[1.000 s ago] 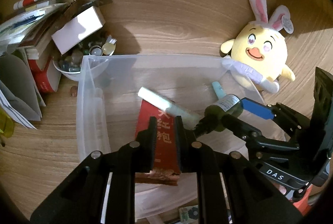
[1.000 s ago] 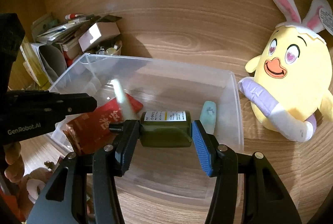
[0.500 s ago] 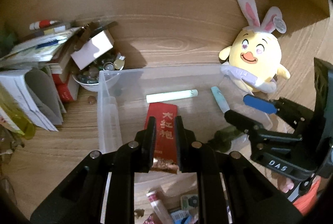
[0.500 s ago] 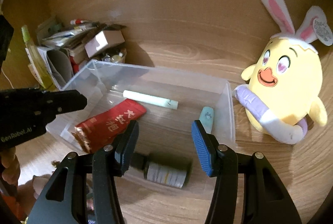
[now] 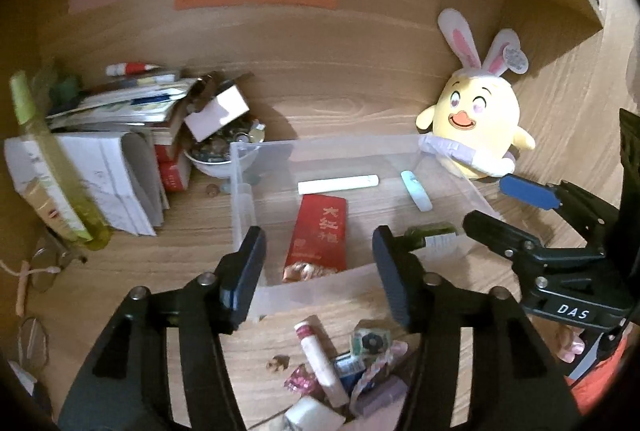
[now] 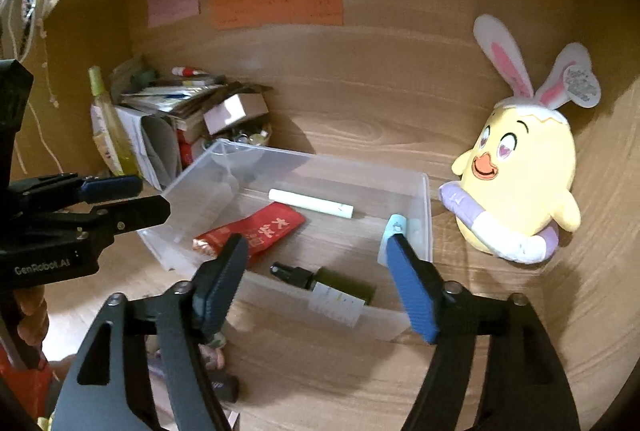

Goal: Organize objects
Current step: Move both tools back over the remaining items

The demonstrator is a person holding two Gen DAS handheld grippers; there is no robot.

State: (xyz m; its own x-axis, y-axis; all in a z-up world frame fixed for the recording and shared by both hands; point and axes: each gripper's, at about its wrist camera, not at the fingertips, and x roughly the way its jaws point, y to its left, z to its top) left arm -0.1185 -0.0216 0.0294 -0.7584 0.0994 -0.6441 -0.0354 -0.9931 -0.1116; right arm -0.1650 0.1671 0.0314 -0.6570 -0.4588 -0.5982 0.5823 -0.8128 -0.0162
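A clear plastic bin (image 5: 244, 207) (image 6: 424, 227) sits on the wooden desk. In it lie a red packet (image 5: 320, 231) (image 6: 256, 231), a pale green tube (image 5: 338, 185) (image 6: 310, 203), a small teal item (image 5: 416, 185) (image 6: 396, 225) and a dark green bottle (image 6: 336, 291) (image 5: 430, 235). My left gripper (image 5: 318, 275) is open and empty above the bin's near wall. My right gripper (image 6: 316, 283) is open and empty, held back over the bottle; it also shows in the left wrist view (image 5: 496, 205).
A yellow bunny-eared plush (image 5: 476, 127) (image 6: 516, 183) stands right of the bin. A pile of papers, books, a white box and a bowl of small items (image 5: 132, 135) (image 6: 180, 115) is at the left. Loose small items (image 5: 344, 363) lie near the desk's front edge. Glasses (image 5: 36, 271) lie far left.
My left gripper let go of the red packet, opened and pulled back. My right gripper dropped the green bottle into the bin and drew back. Both views now show more of the desk.
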